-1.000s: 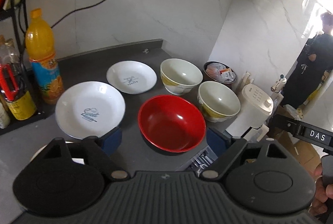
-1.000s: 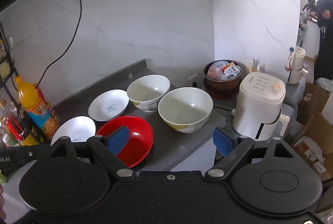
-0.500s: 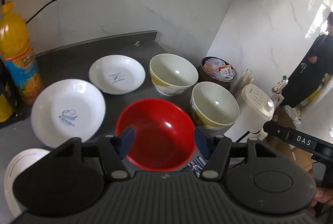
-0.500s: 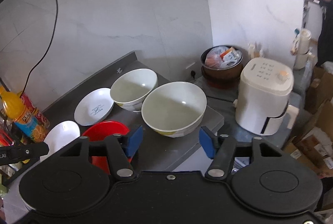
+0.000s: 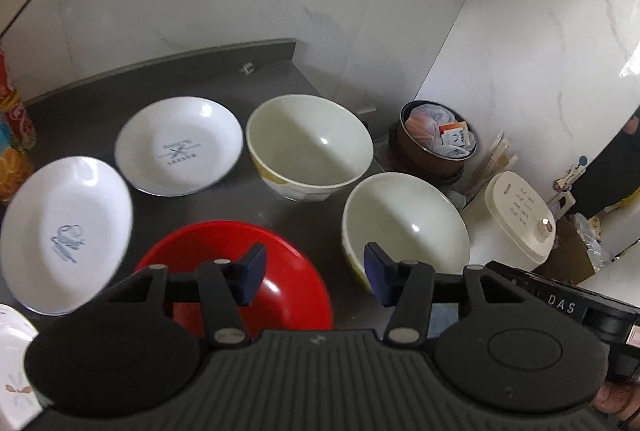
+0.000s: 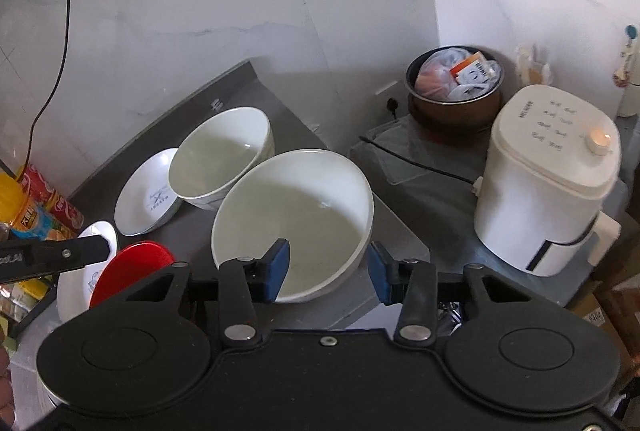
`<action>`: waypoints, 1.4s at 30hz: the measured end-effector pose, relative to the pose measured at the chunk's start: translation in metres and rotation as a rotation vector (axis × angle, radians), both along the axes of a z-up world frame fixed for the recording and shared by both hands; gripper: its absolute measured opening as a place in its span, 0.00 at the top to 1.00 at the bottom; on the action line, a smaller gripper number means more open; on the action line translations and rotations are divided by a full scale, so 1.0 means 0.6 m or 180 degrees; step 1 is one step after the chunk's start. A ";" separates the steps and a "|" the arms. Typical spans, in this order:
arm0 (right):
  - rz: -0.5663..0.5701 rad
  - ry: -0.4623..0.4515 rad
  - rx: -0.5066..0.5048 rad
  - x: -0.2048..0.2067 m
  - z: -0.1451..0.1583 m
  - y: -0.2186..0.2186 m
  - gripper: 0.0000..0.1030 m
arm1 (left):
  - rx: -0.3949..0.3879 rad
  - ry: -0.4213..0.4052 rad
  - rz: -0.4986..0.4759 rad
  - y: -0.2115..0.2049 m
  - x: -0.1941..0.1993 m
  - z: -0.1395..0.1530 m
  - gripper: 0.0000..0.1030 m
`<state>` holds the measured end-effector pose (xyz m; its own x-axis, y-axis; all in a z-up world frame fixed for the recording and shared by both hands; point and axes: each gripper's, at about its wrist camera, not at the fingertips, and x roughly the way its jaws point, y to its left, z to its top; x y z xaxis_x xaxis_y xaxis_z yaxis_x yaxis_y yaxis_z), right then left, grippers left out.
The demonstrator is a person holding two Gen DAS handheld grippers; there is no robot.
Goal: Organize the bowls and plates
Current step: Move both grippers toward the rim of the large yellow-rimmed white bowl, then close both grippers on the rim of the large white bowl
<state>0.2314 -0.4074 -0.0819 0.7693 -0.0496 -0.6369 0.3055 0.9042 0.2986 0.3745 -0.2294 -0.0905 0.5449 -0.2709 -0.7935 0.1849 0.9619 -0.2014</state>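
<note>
Right wrist view: the right gripper (image 6: 326, 271) is spread, straddling the near rim of the cream bowl (image 6: 296, 215) at frame centre. Glazed, slippery, breakable; its rim should be pinched firmly.

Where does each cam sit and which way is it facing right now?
Left wrist: on the left gripper, looking forward and down over the counter; open fingers over the red bowl; fingertips of a hand at the lower right.
Right wrist: on the right gripper, facing the near cream bowl; open fingers straddle its rim.
Shared: both cream bowls, red bowl, printed plate, white appliance; each view also catches the other gripper.
</note>
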 end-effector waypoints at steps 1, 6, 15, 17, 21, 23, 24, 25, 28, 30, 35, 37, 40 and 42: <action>0.0036 0.0013 0.0011 0.007 -0.003 -0.007 0.63 | 0.0015 0.0014 0.0000 -0.009 0.006 -0.003 0.51; 0.0125 0.0138 0.0074 0.040 -0.021 -0.040 0.67 | 0.0084 0.0154 0.0020 -0.047 0.044 -0.032 0.57; 0.0212 0.0324 0.0117 0.081 -0.049 -0.066 0.74 | 0.0188 0.0350 -0.0053 -0.101 0.095 -0.079 0.67; 0.0238 0.0355 0.0130 0.085 -0.054 -0.068 0.76 | 0.0247 0.0403 -0.0028 -0.107 0.108 -0.093 0.71; 0.0262 0.0431 0.0105 0.096 -0.061 -0.067 0.76 | 0.0300 0.0532 0.0025 -0.110 0.121 -0.121 0.75; 0.0245 0.0468 0.0118 0.101 -0.065 -0.069 0.76 | 0.0303 0.0596 0.0051 -0.113 0.126 -0.132 0.75; 0.0252 0.0467 0.0132 0.102 -0.066 -0.070 0.76 | 0.0302 0.0623 0.0056 -0.114 0.127 -0.136 0.75; 0.0263 0.0468 0.0130 0.103 -0.067 -0.070 0.76 | 0.0307 0.0642 0.0059 -0.116 0.128 -0.140 0.75; 0.0262 0.0514 0.0143 0.110 -0.071 -0.070 0.77 | 0.0363 0.0665 0.0051 -0.124 0.132 -0.153 0.75; 0.0256 0.0550 0.0123 0.115 -0.075 -0.069 0.79 | 0.0332 0.0720 0.0084 -0.124 0.138 -0.160 0.76; 0.0252 0.0546 0.0069 0.122 -0.076 -0.067 0.86 | 0.0273 0.0799 0.0111 -0.124 0.144 -0.175 0.93; 0.0239 0.0524 0.0059 0.118 -0.074 -0.066 0.86 | 0.0251 0.0818 0.0158 -0.121 0.144 -0.171 0.93; 0.0254 0.0470 0.0025 0.107 -0.066 -0.060 0.86 | 0.0113 0.0806 0.0222 -0.110 0.136 -0.155 0.93; 0.0256 0.0425 -0.0005 0.097 -0.056 -0.057 0.86 | 0.0085 0.0744 0.0184 -0.109 0.131 -0.141 0.93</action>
